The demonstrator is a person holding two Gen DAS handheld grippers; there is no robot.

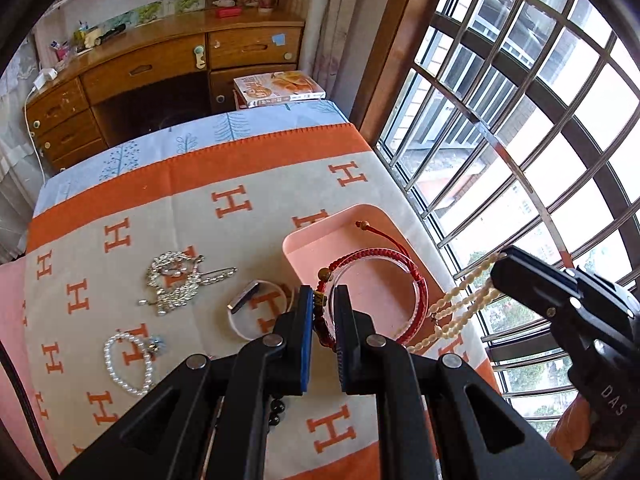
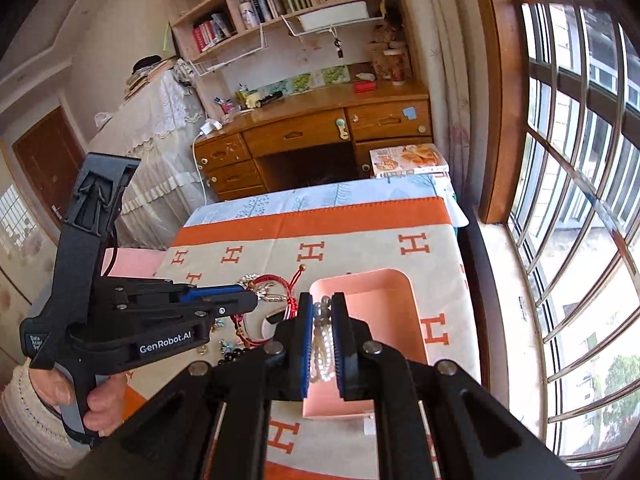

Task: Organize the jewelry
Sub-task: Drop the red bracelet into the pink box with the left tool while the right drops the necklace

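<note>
My left gripper (image 1: 323,295) is shut on a red braided bracelet (image 1: 352,257) with brown beads, which dangles over the pink tray (image 1: 320,236). A clear ring shows alongside the red cord; I cannot tell whether it lies in the tray. My right gripper (image 2: 322,306) is shut on a cream bead necklace (image 2: 322,344), raised above the near end of the pink tray (image 2: 400,280). In the left wrist view the right gripper (image 1: 500,266) hangs at the right with the bead strands (image 1: 444,312) trailing down. In the right wrist view the left gripper (image 2: 250,300) sits at the left, holding the red bracelet (image 2: 294,284).
On the H-patterned orange and beige cloth (image 1: 240,184) lie a silver chain pile (image 1: 176,280), a pearl bracelet (image 1: 128,364), a clear bangle (image 1: 256,316) and black beads (image 1: 276,410). A barred window (image 1: 520,120) runs along the right. A book (image 1: 280,88) and a wooden desk (image 1: 160,68) stand beyond.
</note>
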